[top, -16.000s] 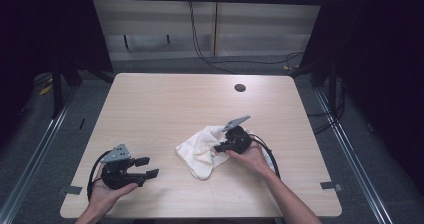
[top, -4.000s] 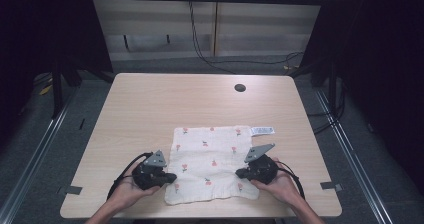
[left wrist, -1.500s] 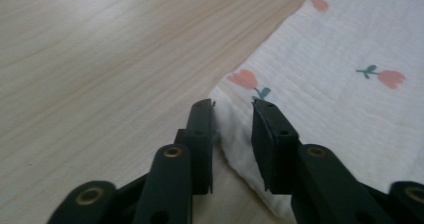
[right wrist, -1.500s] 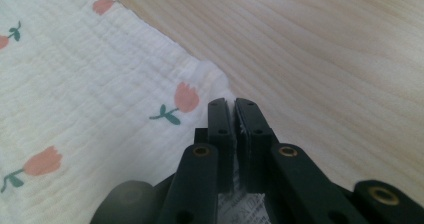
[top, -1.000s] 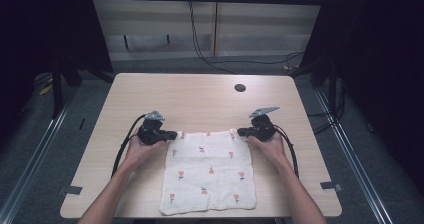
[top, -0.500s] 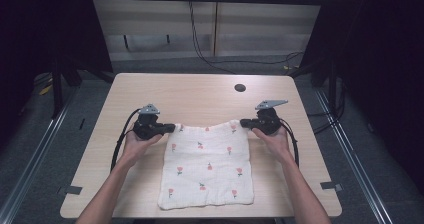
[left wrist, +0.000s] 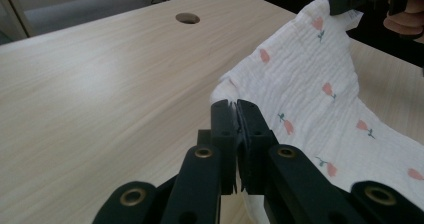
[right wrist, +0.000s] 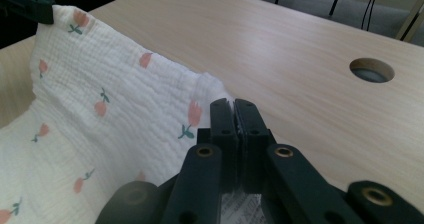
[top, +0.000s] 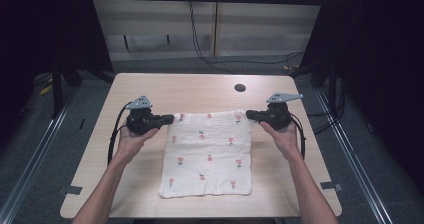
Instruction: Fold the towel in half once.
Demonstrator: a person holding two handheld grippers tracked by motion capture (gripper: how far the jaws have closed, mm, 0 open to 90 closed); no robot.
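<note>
Lifted since half a second ago: far edge of the white cloth (top: pixel 209 154), now off the table (top: pixel 150 86) and stretched between left gripper (top: pixel 167 118) and right gripper (top: pixel 250 115), each clamped shut on a far corner. Near edge resting on the wood. Pinched corners hidden inside the jaws in both gripper views; table hole (left wrist: pixel 187 18) seen beyond.

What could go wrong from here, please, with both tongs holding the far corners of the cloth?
1. Each of the tongs, left and right, pinches only a small corner of the cloth; a tug could pull a corner free.
2. The near edge rests on the table, so lifting unevenly may drag it into wrinkles.
3. Pulling the hands apart could overstretch the taut far edge.
</note>
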